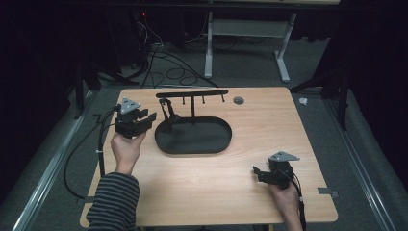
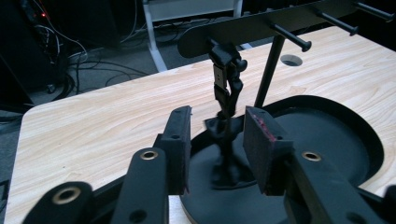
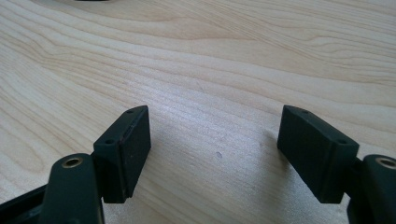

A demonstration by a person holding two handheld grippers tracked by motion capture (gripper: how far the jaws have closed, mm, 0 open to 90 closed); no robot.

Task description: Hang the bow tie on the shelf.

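One black strap (image 2: 227, 93) hangs from the first peg of the stand (image 1: 192, 93), its long side up and down, its end on the tray (image 1: 211, 139). My left gripper (image 2: 218, 147) is nearest, let go, the strap between its jaws untouched. My right gripper (image 3: 215, 154) gapes, far from the stand on the worktop (image 1: 216, 183).

The black strap (image 2: 227, 88) hung from the leftmost peg of the black stand (image 2: 270, 70), at the left end of its crossbar. It was a narrow band with a small buckle-like link near its top, dangling close to upright beside the stand's post. Its lower end reached down into the stand's oval tray (image 2: 336, 135) and lay crumpled there in a small dark heap near the tray's left rim. In the high view the strap (image 1: 167, 113) slanted slightly from the peg to the tray.
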